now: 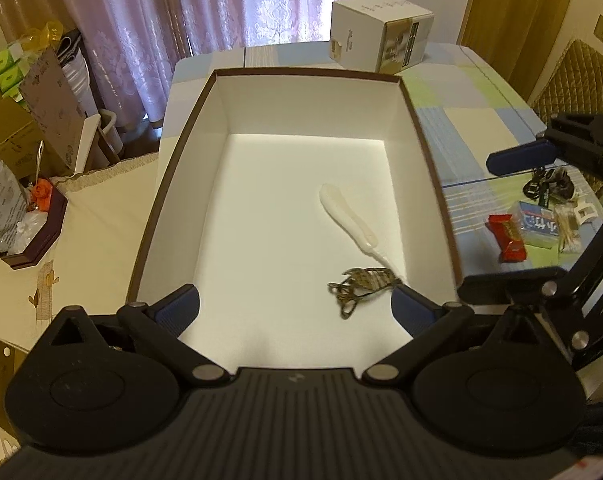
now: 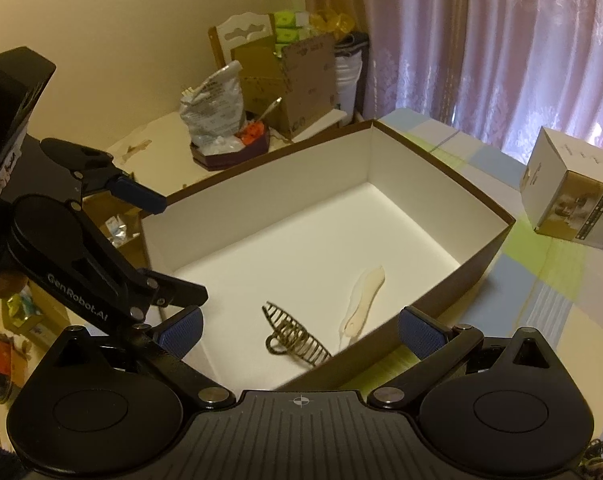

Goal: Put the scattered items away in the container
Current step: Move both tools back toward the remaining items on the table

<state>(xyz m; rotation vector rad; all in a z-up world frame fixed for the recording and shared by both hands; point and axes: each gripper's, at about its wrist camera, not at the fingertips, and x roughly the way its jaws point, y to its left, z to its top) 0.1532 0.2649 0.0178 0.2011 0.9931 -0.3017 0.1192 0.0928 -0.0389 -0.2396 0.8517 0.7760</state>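
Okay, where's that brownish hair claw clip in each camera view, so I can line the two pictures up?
Left wrist view: the hair claw clip lies on the box floor, lower right, just ahead of the left gripper's right finger.
Right wrist view: the clip lies low and central on the box floor, between the right gripper's open fingers.
Shared landmark: the white comb, beside the clip inside the brown-rimmed box.

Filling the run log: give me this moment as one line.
left gripper: open, empty | right gripper: open, empty | box: hair claw, white shoehorn | outside: snack packets
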